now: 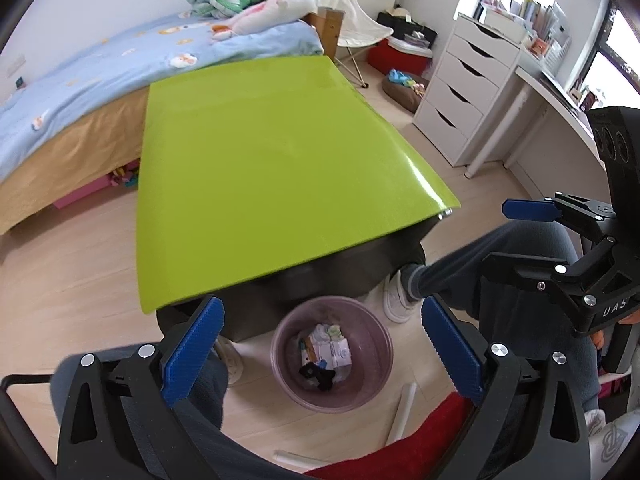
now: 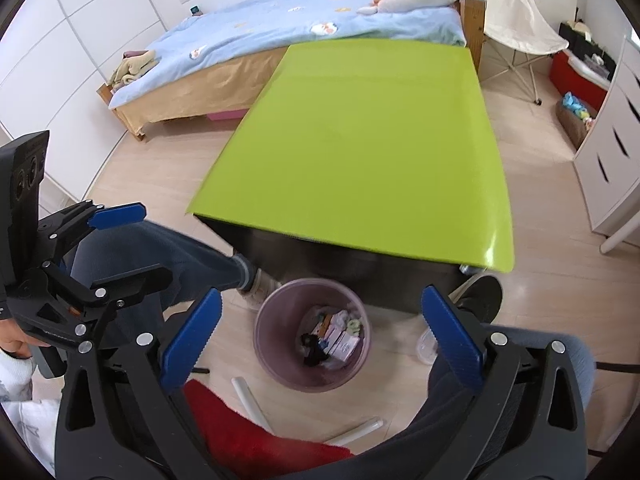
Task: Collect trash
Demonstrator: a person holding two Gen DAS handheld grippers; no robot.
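- Left wrist view: your round, translucent mauve plastic waste bin (image 1: 376,344) stands on the pale wood floor (image 1: 80,280), just in front of the near edge of the table with the glossy lime-green top (image 1: 260,168).
- Inside the bin you can see the trash (image 1: 326,352): white paper packets or small cartons with print, a pale crumpled scrap near the far wall, and a black piece towards the near side.
- Your left gripper (image 1: 320,356) hangs above the bin with its jaws spread wide; the blue ribbed pads (image 1: 192,356) stand either side of the bin's mouth with nothing between them and touch nothing.
- At the right edge your right gripper (image 1: 516,232) shows from the side, jaws wide apart and bare, above a leg in dark grey trousers.
- A white shoe (image 1: 396,300) rests on the floor just beside the bin's far right rim.
- Right wrist view: the same mauve bin (image 2: 264,340) sits on the floor just beside the dark underside of the green table (image 2: 360,152), holding the same white packets and black piece (image 2: 332,338).
- Your right gripper (image 2: 320,344) is over the bin, jaws fully apart, gripping nothing.
- Your left gripper (image 2: 132,244) shows at the left edge, jaws open and bare.
- A red cloth (image 2: 240,432) lies at the bottom of the picture, between the jaws, and two white tubes (image 2: 250,400) lie on the floor near the bin.
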